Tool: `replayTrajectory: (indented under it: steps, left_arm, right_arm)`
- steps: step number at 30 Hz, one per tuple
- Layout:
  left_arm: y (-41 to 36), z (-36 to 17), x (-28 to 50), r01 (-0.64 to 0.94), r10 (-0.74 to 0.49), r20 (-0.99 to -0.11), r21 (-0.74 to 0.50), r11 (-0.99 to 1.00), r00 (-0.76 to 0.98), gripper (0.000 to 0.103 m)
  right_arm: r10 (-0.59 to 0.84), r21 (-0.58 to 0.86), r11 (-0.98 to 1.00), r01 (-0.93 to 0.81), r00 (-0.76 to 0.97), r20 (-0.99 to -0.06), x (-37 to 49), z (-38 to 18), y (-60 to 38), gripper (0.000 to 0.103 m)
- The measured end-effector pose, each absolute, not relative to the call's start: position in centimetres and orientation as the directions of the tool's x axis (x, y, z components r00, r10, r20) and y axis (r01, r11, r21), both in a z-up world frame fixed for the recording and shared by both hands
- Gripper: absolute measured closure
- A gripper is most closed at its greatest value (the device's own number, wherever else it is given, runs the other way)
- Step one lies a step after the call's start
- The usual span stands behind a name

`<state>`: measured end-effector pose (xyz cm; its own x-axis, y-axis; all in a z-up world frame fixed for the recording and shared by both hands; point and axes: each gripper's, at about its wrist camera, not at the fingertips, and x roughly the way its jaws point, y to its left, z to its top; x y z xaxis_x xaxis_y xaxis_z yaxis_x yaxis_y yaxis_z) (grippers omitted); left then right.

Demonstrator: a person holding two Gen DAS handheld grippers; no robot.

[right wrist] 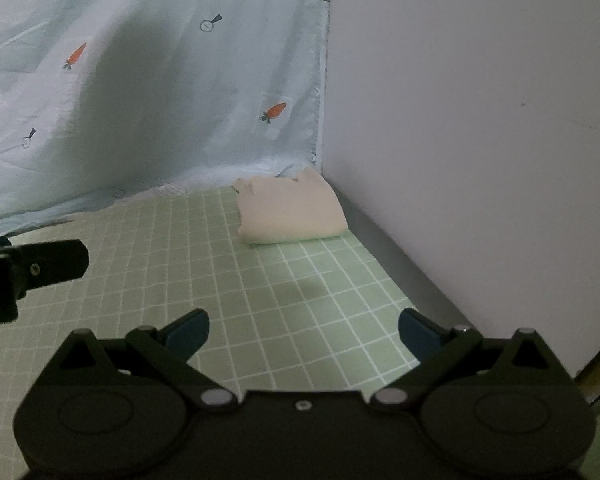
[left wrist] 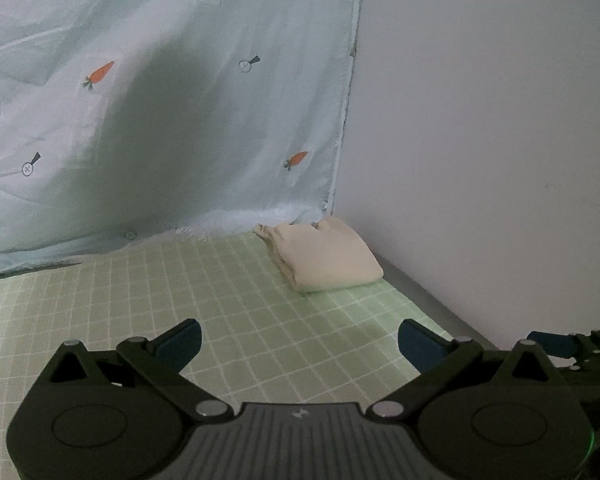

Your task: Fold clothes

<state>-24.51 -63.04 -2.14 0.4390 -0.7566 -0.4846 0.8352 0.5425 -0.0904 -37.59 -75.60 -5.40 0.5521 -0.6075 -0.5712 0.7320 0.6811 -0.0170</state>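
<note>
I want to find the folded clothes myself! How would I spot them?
Look at the green checked sheet on the bed and follow it to the far corner, where the plain wall meets the pale blue carrot-print cloth. There lies the cream folded garment, the only thing lying on the sheet.

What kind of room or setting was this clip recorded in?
Probably a bedroom corner: a green checked sheet like bedding spread flat, a carrot-print fabric hung behind it, a plain wall alongside. A folded cream garment lies in the corner.
</note>
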Motion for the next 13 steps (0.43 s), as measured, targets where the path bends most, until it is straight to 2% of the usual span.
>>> replayTrajectory:
  steps: [13]
  left_arm:
    - [-63.34, -1.85, -24.76, 0.848, -0.765, -0.477, -0.074, 0.525, 0.432, 0.000]
  right_arm:
    - [-0.617, -0.020, 0.677, 0.736, 0.552, -0.561, -37.67, -5.20, -75.38, 0.001]
